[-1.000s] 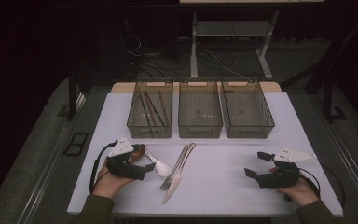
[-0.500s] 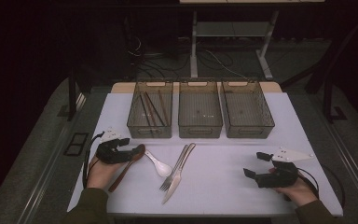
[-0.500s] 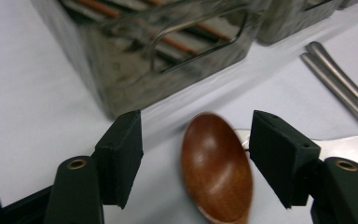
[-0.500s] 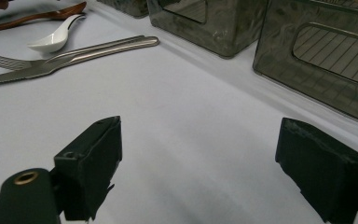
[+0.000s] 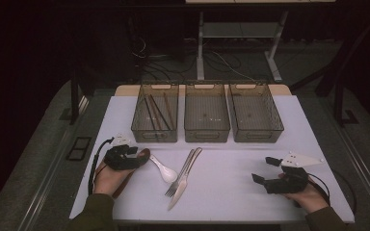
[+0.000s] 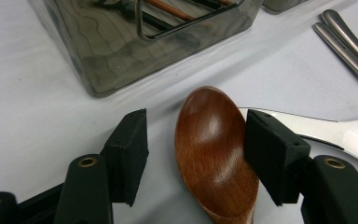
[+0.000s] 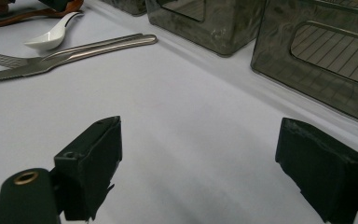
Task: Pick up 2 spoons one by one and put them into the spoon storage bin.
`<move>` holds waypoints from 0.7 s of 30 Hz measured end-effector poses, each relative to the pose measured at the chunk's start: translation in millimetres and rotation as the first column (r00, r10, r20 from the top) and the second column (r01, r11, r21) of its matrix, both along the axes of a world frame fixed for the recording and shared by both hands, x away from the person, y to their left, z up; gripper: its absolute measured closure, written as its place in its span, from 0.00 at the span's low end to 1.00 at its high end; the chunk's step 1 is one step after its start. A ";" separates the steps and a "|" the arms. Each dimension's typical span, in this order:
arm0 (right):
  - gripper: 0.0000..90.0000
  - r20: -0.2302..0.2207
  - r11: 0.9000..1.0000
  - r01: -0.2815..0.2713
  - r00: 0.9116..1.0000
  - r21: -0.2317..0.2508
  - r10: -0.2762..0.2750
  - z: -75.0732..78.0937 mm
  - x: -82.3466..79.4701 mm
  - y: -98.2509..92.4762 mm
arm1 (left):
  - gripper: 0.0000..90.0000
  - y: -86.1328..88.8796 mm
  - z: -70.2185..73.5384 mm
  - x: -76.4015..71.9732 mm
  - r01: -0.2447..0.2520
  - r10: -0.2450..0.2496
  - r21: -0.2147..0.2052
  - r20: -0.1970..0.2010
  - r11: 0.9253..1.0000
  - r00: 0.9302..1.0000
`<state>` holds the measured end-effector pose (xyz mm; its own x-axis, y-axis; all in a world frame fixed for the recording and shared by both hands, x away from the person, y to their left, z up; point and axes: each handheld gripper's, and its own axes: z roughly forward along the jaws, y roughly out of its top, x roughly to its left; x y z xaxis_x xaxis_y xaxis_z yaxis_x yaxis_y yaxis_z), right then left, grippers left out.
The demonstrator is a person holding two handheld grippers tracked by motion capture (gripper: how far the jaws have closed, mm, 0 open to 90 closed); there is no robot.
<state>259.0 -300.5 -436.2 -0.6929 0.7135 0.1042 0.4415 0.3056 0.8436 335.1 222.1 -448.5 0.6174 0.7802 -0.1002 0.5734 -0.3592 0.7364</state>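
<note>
A wooden spoon lies on the white table, low in the left third of the high view, its brown bowl pointing toward the trays. In the left gripper view the bowl sits at lower centre, between the black pads of the left gripper. The jaws have just been closing around it: the right-hand pad touches the bowl's edge, while the left-hand pad stands clear of it with a gap of table showing. A white ceramic spoon lies just beside the bowl, at the right of that view. In the high view, a fork and a knife lie together near the middle, right of the white spoon. Three dark transparent trays stand in a row above them; the leftmost one holds chopsticks. At the lower right of the high view the right gripper rests in a hand, jaws spread wide over bare table, gripping nothing.
</note>
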 end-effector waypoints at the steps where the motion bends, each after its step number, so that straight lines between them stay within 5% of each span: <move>1: 0.16 0.001 1.000 0.000 1.000 -0.001 0.000 0.0 0.0 -0.1 | 0.45 0.1 -0.2 -0.1 0.003 -0.003 0.002 -0.001 1.000 1.000; 10: 0.16 0.003 1.000 0.001 1.000 -0.009 0.000 0.1 -0.1 -0.2 | 0.54 -3.4 -0.3 -1.6 0.043 -0.043 0.015 -0.016 0.999 0.999; 21: 0.16 0.006 1.000 0.000 1.000 -0.017 0.000 0.0 -0.3 0.3 | 0.77 -5.6 2.2 -3.9 0.074 -0.074 -0.004 -0.041 0.997 0.996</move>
<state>258.7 -300.2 -436.2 -0.6936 0.7150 0.0880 0.4366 0.3201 0.8408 331.2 216.6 -446.4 0.6690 0.7321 -0.1282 0.5748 -0.4003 0.7137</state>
